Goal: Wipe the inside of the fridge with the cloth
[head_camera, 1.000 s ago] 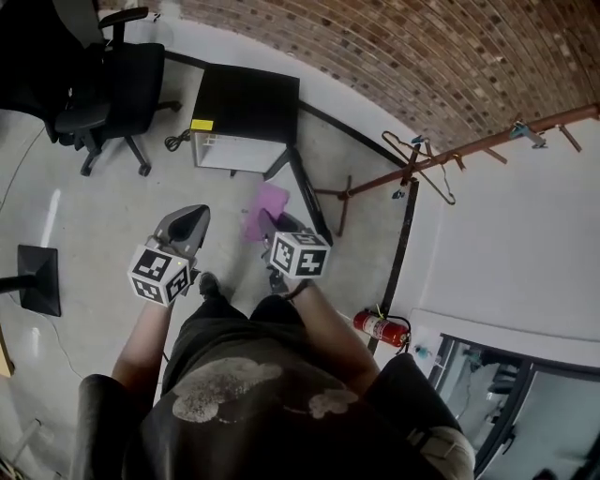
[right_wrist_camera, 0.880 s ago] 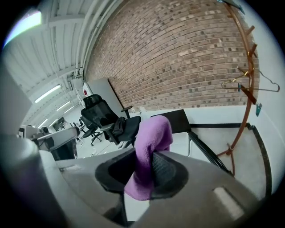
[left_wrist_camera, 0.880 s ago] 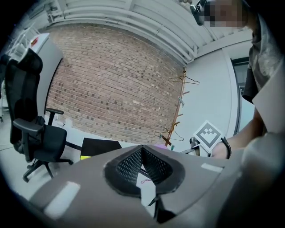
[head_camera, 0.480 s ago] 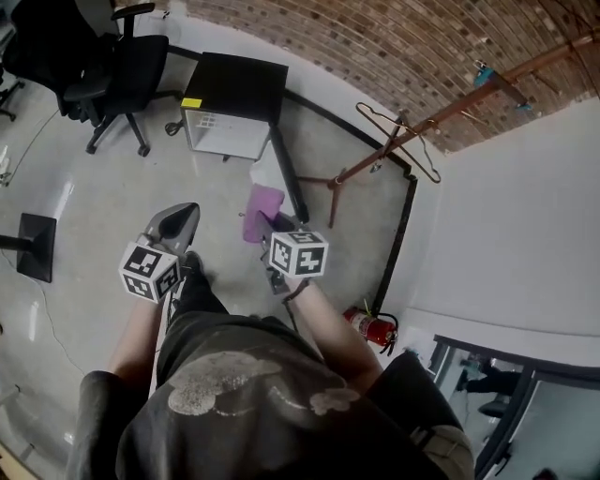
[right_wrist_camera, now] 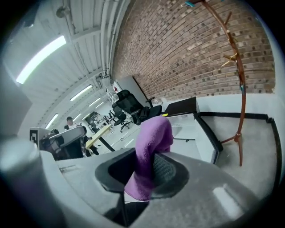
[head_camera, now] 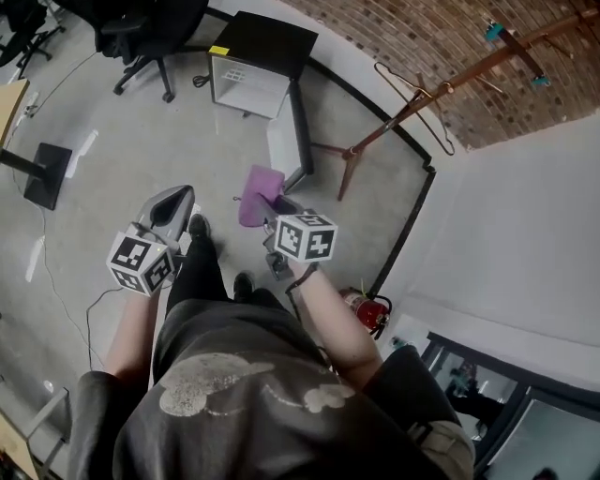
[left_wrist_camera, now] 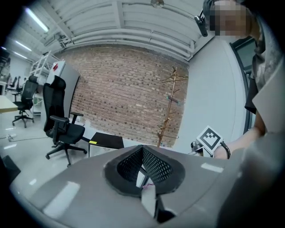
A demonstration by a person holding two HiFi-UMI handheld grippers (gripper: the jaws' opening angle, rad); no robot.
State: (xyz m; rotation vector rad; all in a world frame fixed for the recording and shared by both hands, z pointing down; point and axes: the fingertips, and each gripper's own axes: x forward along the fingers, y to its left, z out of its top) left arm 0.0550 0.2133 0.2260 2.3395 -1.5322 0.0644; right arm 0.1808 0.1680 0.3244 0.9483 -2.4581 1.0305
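A small black fridge (head_camera: pixel 261 42) stands on the floor by the brick wall, its door (head_camera: pixel 286 141) swung open and the white inside facing me. My right gripper (head_camera: pixel 273 208) is shut on a purple cloth (head_camera: pixel 257 195), held in the air well short of the fridge. In the right gripper view the cloth (right_wrist_camera: pixel 152 142) sticks up between the jaws of the right gripper (right_wrist_camera: pixel 149 167), with the fridge (right_wrist_camera: pixel 189 116) beyond. My left gripper (head_camera: pixel 176 202) hangs to the left, shut on nothing. In the left gripper view the left gripper (left_wrist_camera: pixel 143 156) has its pads together.
Black office chairs (head_camera: pixel 150 28) stand left of the fridge. A wooden coat stand (head_camera: pixel 412 98) leans at the right by the white wall. A red fire extinguisher (head_camera: pixel 368 312) sits near my right arm. A black stand foot (head_camera: pixel 45 173) and cables lie at the left.
The view has swung: the fridge and its open door now sit higher and nearer the middle. Both grippers keep their pose in front of the body, the cloth still gripped.
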